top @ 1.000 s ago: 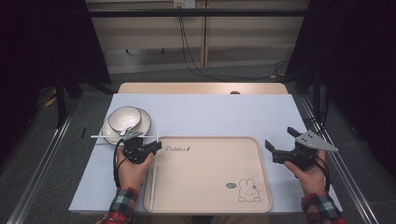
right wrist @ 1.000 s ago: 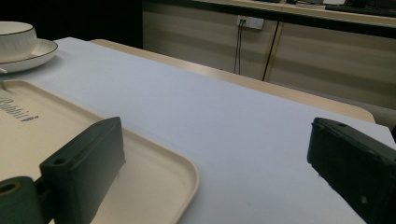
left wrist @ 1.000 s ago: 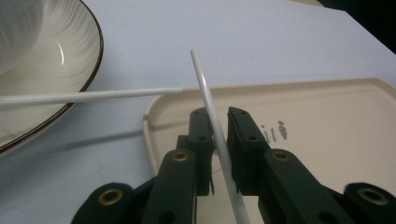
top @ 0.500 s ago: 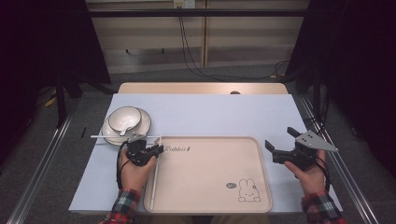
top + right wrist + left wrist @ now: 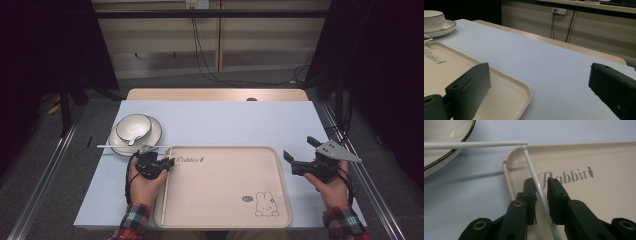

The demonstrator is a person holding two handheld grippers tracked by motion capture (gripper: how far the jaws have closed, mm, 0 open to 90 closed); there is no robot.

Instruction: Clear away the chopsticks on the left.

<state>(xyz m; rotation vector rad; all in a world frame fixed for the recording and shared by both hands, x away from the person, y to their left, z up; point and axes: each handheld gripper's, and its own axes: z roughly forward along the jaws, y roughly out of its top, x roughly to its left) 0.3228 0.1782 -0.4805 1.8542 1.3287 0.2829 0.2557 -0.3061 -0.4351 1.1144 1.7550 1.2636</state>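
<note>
Now, line by line:

Left gripper: the left gripper (image 5: 167,162) sits over the tray's near-left corner, jaws pointing along the printed word; its jaws have just been easing apart, and one white chopstick (image 5: 537,187) runs between them; the left pad lies against the stick, the right pad stands a little off it, so the stick is not pinched.

Chopstick between the jaws: it slants from below the jaws up and ahead, over the left rim of the tray (image 5: 611,202); its far tip meets the other stick.

Second chopstick: this second chopstick (image 5: 474,144) lies crosswise ahead of the jaws, from the tray's corner out over the plate's edge.

Bowl and plate: the bowl (image 5: 133,126) stands on the plate (image 5: 153,132), ahead and to the left of the left gripper.

Right gripper: the right gripper (image 5: 301,156) is held beyond the tray's right edge, well apart from the sticks; its jaws gape wide with nothing between them.

Table: the pale blue table (image 5: 544,62) stretches ahead of the right jaws.
</note>
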